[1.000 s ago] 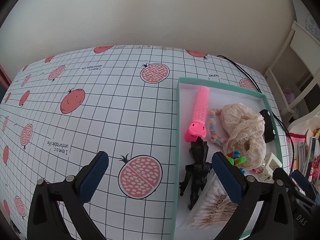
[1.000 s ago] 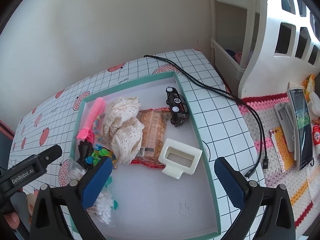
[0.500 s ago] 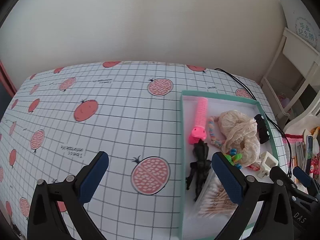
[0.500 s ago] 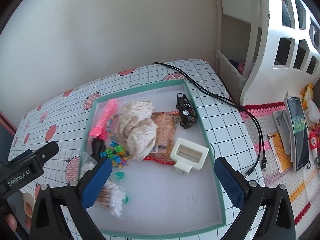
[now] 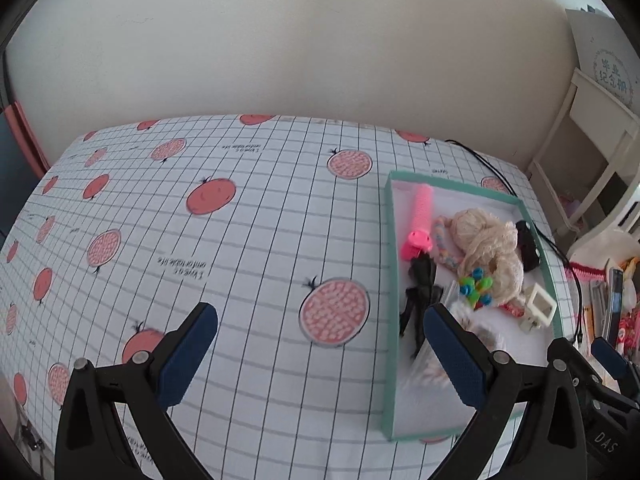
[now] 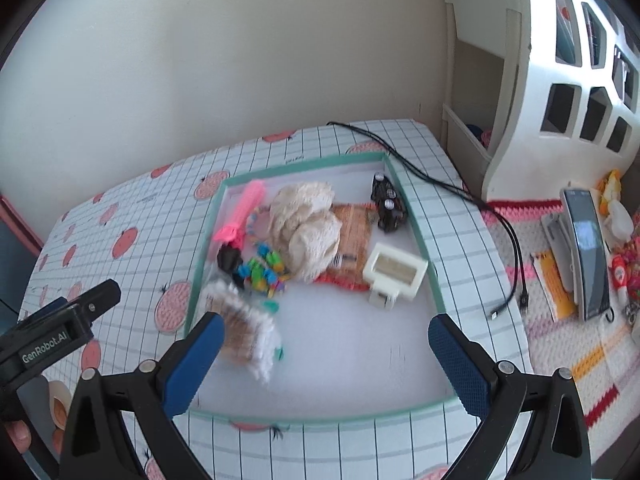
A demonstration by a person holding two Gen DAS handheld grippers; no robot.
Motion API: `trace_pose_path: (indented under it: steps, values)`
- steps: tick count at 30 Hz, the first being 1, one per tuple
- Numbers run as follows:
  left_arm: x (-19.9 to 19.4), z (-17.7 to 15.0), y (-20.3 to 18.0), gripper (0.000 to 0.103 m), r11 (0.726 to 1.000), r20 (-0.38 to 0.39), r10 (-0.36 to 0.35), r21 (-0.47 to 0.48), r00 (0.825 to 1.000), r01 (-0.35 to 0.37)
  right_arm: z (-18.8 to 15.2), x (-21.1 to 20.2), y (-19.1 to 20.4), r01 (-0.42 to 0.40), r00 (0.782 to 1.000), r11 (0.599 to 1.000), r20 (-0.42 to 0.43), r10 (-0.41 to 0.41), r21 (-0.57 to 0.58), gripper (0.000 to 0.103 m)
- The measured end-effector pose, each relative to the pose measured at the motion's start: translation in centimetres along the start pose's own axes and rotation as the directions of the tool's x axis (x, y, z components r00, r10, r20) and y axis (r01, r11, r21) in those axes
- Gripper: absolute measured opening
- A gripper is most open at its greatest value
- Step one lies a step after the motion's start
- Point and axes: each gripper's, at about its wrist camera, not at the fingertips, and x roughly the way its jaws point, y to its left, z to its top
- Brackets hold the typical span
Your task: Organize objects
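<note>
A teal-rimmed white tray (image 6: 420,236) (image 5: 390,264) lies on the grid-patterned cloth and holds a pink hair roller (image 6: 242,210) (image 5: 420,216), a cream lace cloth (image 6: 308,220) (image 5: 488,240), a black toy car (image 6: 387,203), a snack packet (image 6: 352,236), a white square frame (image 6: 396,272) (image 5: 540,306), coloured clips (image 6: 262,270), a black figure (image 5: 420,284) and a bag of cotton swabs (image 6: 244,332). My left gripper (image 5: 320,352) hangs open above the cloth, left of the tray. My right gripper (image 6: 326,360) hangs open above the tray's near part, empty.
A black cable (image 6: 460,192) runs along the tray's right side to loose plugs (image 6: 516,304). White shelving (image 6: 560,80) stands at the right. A crochet mat (image 6: 568,288) carries a phone (image 6: 588,256) and small items. A wall backs the table.
Both grippers have pulled back and up from the tray, so it looks smaller and farther. The tray's contents have stayed where they were.
</note>
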Motion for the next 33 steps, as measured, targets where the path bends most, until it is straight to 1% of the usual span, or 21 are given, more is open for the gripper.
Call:
trace_pose_path:
  steps: [7, 11, 17, 20, 26, 29, 33]
  values:
    - [-2.0, -2.6, 1.2, 0.103, 1.0, -0.011, 0.012, 0.01, 1.0, -0.012, -2.8, -2.1, 0.2, -0.006, 1.0, 1.0, -0.018, 0.006, 0.016, 0.103]
    - [-3.3, -4.4, 1.6, 0.103, 0.999, -0.009, 0.028, 0.041, 1.0, -0.028, -4.3, -2.9, 0.5, -0.002, 1.0, 1.0, -0.031, 0.003, 0.015, 0.103]
    - [-4.6, -6.2, 2.6, 0.103, 0.997, -0.01, 0.051, 0.059, 0.999, -0.05, -6.2, -3.8, 0.8, -0.012, 0.998, 1.0, -0.053, 0.014, 0.025, 0.103]
    - [-5.0, -6.9, 3.0, 0.103, 0.997, -0.02, 0.047, 0.067, 0.999, -0.046, -7.0, -4.1, 1.1, -0.01, 0.998, 1.0, -0.063, 0.011, 0.016, 0.103]
    - [-5.4, -8.0, 3.9, 0.103, 0.998, -0.042, 0.033, 0.051, 0.999, -0.031, -8.2, -4.5, 1.6, -0.004, 0.997, 1.0, -0.072, 0.004, -0.003, 0.103]
    - [-5.5, -8.3, 4.0, 0.103, 0.997, -0.041, 0.042, 0.066, 0.998, -0.04, -8.6, -4.5, 1.8, -0.001, 0.997, 1.0, -0.078, 0.0, -0.005, 0.103]
    - [-5.2, -9.1, 4.0, 0.103, 0.996, -0.066, 0.041, 0.085, 0.997, -0.035, -9.2, -4.1, 1.9, 0.006, 0.995, 1.0, -0.097, -0.007, -0.012, 0.103]
